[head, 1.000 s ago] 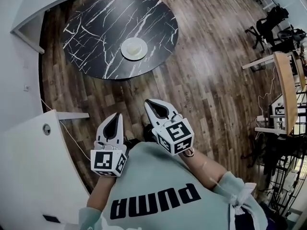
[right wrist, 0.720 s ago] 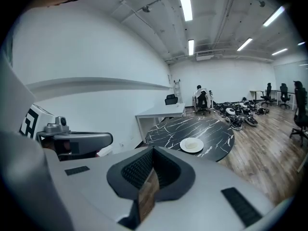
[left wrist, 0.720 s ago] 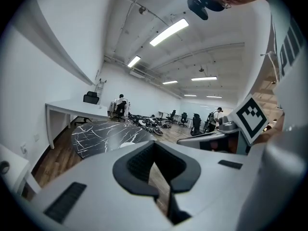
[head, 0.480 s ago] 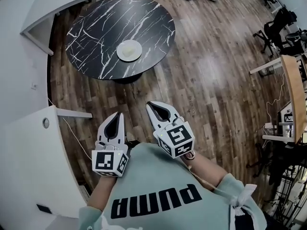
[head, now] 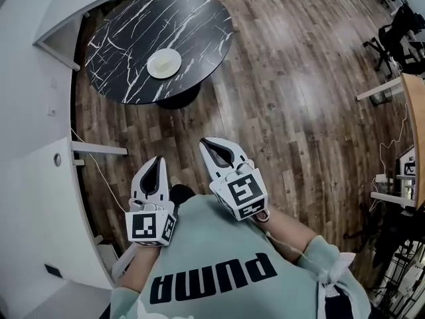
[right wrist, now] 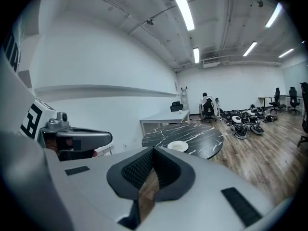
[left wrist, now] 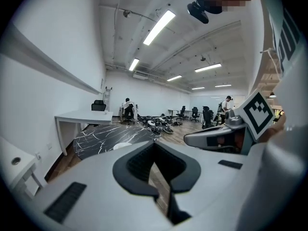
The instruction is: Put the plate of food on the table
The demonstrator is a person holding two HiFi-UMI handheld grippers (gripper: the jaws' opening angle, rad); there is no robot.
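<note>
A white plate (head: 164, 64) with pale food sits on the round black marble table (head: 126, 38), far ahead of me. Both grippers are held close to my chest, well short of the table. My left gripper (head: 158, 159) is shut with nothing in it, and so is my right gripper (head: 211, 141). The left gripper view looks past the closed left gripper (left wrist: 154, 143) to the table (left wrist: 103, 134) and plate (left wrist: 122, 146). In the right gripper view the right gripper (right wrist: 154, 149) is closed too, with the plate (right wrist: 178, 146) on the table (right wrist: 204, 136) beyond it.
A white counter (head: 40, 211) stands close at my left. A white desk (right wrist: 161, 117) stands behind the table by the wall. Wood floor (head: 285, 105) stretches between me and the table. Office chairs (head: 398, 28) and a wooden tabletop (head: 415, 131) are at the right. Gear lies on the far floor (right wrist: 245, 121).
In the head view the table and plate have drifted to the left and the floor has shifted. Both grippers stay shut and keep their place by my chest.
</note>
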